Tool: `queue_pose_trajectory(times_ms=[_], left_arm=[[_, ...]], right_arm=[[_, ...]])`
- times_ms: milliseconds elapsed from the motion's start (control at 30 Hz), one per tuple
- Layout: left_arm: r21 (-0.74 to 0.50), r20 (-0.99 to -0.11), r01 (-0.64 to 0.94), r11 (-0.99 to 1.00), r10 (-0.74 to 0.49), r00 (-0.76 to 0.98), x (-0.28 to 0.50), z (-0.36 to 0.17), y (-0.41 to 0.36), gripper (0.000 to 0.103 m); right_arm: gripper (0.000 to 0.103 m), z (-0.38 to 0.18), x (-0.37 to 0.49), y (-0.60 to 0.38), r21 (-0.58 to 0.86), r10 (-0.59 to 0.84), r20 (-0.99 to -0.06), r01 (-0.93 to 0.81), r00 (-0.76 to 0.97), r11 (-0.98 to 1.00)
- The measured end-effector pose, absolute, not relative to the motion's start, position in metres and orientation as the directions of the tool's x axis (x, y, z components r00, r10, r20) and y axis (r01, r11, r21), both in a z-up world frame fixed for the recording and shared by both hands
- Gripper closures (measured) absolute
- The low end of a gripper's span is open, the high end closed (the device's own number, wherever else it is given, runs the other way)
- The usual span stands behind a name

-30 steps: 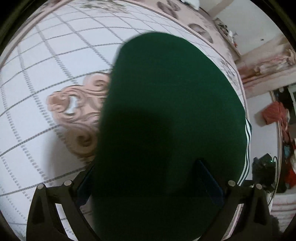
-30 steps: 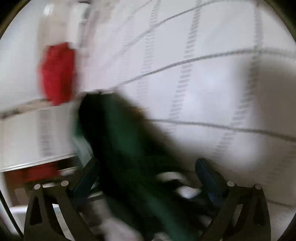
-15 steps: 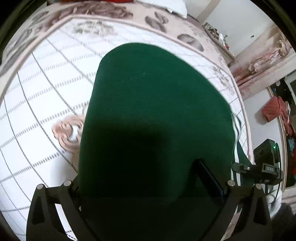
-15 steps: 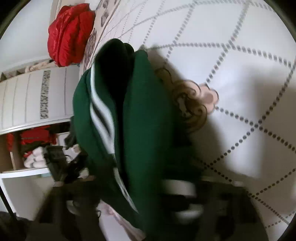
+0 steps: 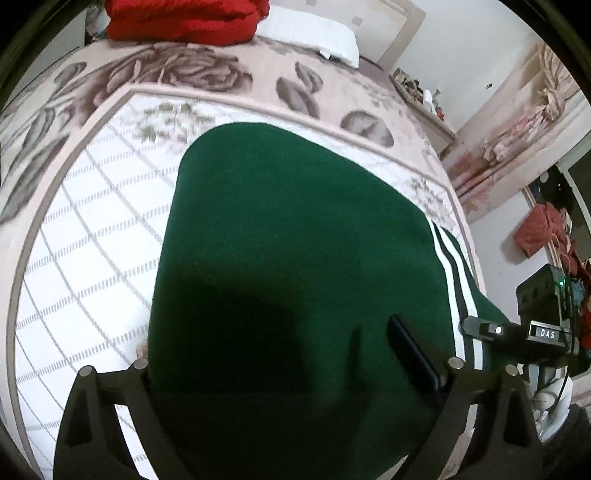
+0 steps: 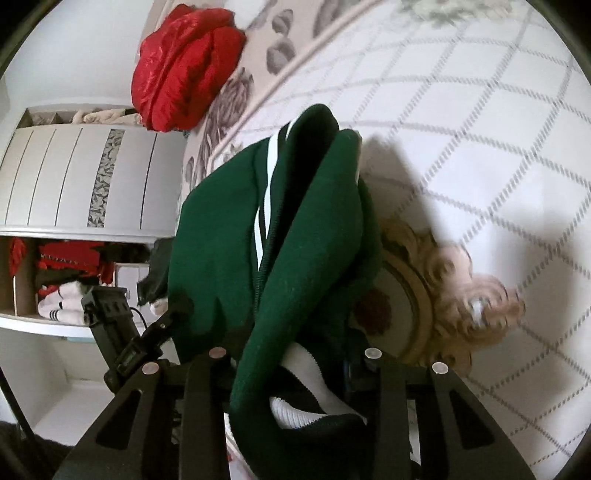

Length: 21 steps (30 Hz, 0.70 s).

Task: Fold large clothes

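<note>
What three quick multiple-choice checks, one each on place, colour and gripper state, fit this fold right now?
1. The red bundle lies: A) at the bed's far end B) on the green garment C) in the left gripper
2. The garment's stripes are: A) yellow B) white C) red
3. The right gripper is: A) open, empty B) out of view C) shut on the green garment

Key: 1 A, it sits beyond the garment beside the pillow; 2 B, white on green; 3 C, cloth bunches between its fingers.
</note>
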<state>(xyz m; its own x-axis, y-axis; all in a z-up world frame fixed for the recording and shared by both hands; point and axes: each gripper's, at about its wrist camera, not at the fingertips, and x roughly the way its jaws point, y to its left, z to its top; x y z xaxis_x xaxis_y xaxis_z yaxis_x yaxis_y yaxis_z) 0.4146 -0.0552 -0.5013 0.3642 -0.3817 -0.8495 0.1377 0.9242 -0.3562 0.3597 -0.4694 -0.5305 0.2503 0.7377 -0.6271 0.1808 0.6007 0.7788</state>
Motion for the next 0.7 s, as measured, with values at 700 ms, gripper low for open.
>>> queue_pose_trajectory(times_ms=[700], left_arm=[[-0.276, -0.869, 0.187, 0.943, -0.328, 0.371, 0.636, -0.563, -0.085, 0.008]], right_arm=[[0.067, -0.561, 0.578, -0.499, 0.737, 0.663, -0.672, 0.209, 0.330, 0.643]])
